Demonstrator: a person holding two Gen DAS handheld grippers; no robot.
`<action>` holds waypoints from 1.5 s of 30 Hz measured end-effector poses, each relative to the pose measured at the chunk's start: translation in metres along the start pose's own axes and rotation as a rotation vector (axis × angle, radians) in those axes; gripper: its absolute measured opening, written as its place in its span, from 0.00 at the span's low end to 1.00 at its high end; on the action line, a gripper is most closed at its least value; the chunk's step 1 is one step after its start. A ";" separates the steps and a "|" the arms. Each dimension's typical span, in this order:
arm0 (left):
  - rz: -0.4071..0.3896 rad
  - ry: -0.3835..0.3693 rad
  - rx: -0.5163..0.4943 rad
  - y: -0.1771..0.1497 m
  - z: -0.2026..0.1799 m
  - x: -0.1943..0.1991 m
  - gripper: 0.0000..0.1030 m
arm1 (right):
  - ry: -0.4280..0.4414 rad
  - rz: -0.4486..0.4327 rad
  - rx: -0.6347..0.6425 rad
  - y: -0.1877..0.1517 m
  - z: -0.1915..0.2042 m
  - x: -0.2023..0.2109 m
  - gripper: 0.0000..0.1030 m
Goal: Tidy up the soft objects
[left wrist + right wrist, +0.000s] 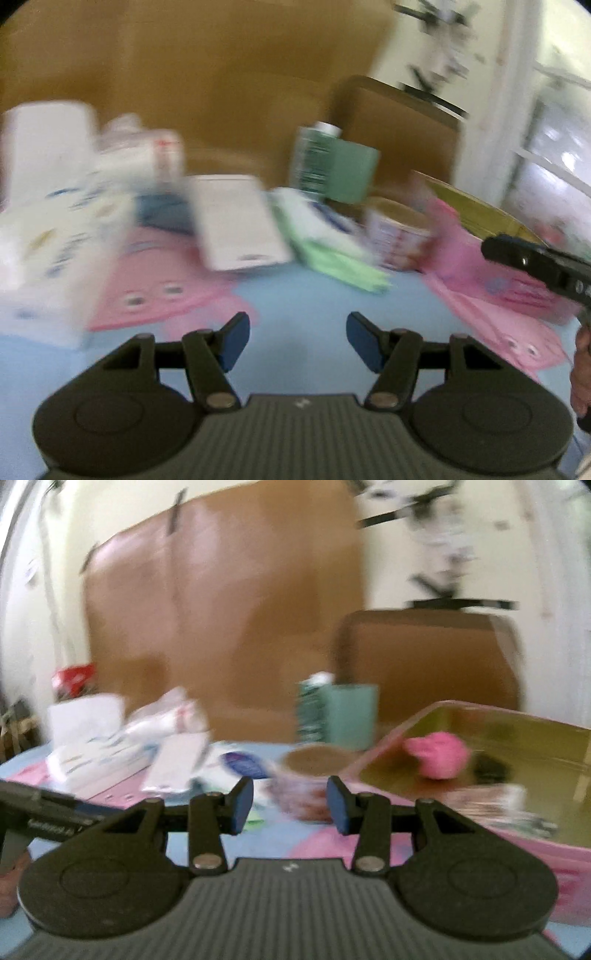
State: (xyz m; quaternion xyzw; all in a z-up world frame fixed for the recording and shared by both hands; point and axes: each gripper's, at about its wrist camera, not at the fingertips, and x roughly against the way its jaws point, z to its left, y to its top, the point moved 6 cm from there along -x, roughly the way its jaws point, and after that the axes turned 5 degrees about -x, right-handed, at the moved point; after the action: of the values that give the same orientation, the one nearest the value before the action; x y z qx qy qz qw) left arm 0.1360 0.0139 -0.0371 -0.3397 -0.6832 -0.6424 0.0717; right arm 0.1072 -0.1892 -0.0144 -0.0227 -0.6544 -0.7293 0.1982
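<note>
- Left gripper (pixel 297 341): jaws apart, nothing between the blue pads, bare blue tabletop (pixel 306 299) under them.
- Right gripper (pixel 290 805): same deal, jaws apart and empty. Tape roll (pixel 314 764) sits right behind the gap, but not clamped, just lined up with it.
- Both views heavily smeared, so worth settling before any grab. Probably in the reach-for-next-item phase, nothing picked yet.
- Best bet for a clean grab: come in low on a soft pack's edge, pinch a fold rather than the flat top, then lift clear before heading to the tray.
- Pink tray (pixel 380 753) as landmark from here on.
- Inside the tray: a pink plush (pixel 437 755) already dropped in, squishy, roundish lump. Dark thing beside it, too blurred to call.
- Just left of the tray: the tape roll, then the green wipes pack (pixel 332 240), flat and floppy-looking.
- Further left: a white pack (pixel 236 221) lying tilted, then a heap of white tissue packs (pixel 55 236) stacked loosely.
- Behind the tray's left end: a green box (pixel 338 716) standing upright, looks rigid, likely not part of the job.
- Pink mats (pixel 155 291) under the clutter.
</note>
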 end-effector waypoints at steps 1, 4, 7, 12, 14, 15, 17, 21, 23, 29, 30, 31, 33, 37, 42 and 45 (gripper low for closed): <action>-0.005 0.002 0.040 0.000 0.009 0.001 0.58 | 0.018 0.016 0.021 0.000 0.010 -0.010 0.45; -0.061 -0.011 0.141 0.004 0.025 0.008 0.57 | 0.058 0.057 0.107 0.001 0.042 -0.044 0.45; -0.096 -0.033 0.199 0.004 0.032 0.013 0.57 | 0.056 0.093 0.218 -0.004 0.065 -0.079 0.45; -0.101 -0.059 0.233 0.004 0.037 0.011 0.57 | -0.007 0.147 0.398 -0.019 0.085 -0.127 0.37; -0.103 -0.062 0.229 0.003 0.036 0.012 0.57 | -0.030 0.129 0.406 -0.018 0.083 -0.126 0.23; -0.102 -0.064 0.230 0.003 0.036 0.011 0.57 | -0.033 0.115 0.405 -0.016 0.083 -0.120 0.16; -0.099 -0.070 0.238 0.003 0.037 0.011 0.57 | 0.002 0.096 0.395 -0.015 0.084 -0.100 0.02; -0.087 -0.088 0.252 0.002 0.039 0.010 0.57 | 0.064 0.078 0.471 -0.032 0.091 -0.043 0.02; -0.082 -0.097 0.256 0.002 0.038 0.010 0.57 | 0.090 0.087 0.503 -0.043 0.094 -0.018 0.02; -0.088 -0.070 0.258 0.001 0.038 0.012 0.57 | 0.045 0.053 0.549 -0.037 0.101 -0.037 0.10; -0.093 -0.066 0.257 0.000 0.039 0.014 0.58 | 0.029 0.049 0.548 -0.034 0.102 -0.047 0.13; -0.100 -0.061 0.256 0.000 0.040 0.015 0.58 | 0.016 0.046 0.547 -0.030 0.104 -0.060 0.15; -0.104 -0.055 0.253 0.001 0.041 0.015 0.58 | 0.000 0.050 0.551 -0.024 0.108 -0.083 0.16; -0.101 -0.060 0.247 0.002 0.039 0.013 0.58 | -0.045 0.091 0.582 -0.022 0.112 -0.122 0.18; -0.101 -0.068 0.249 0.001 0.039 0.013 0.58 | -0.035 0.066 0.586 -0.025 0.109 -0.109 0.02; -0.096 -0.075 0.259 0.001 0.041 0.012 0.58 | -0.012 0.032 0.618 -0.029 0.107 -0.081 0.02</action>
State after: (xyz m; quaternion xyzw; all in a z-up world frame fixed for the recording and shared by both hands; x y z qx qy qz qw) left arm 0.1410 0.0559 -0.0366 -0.3182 -0.7781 -0.5384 0.0587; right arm 0.1486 -0.0628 -0.0499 0.0244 -0.8459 -0.4924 0.2033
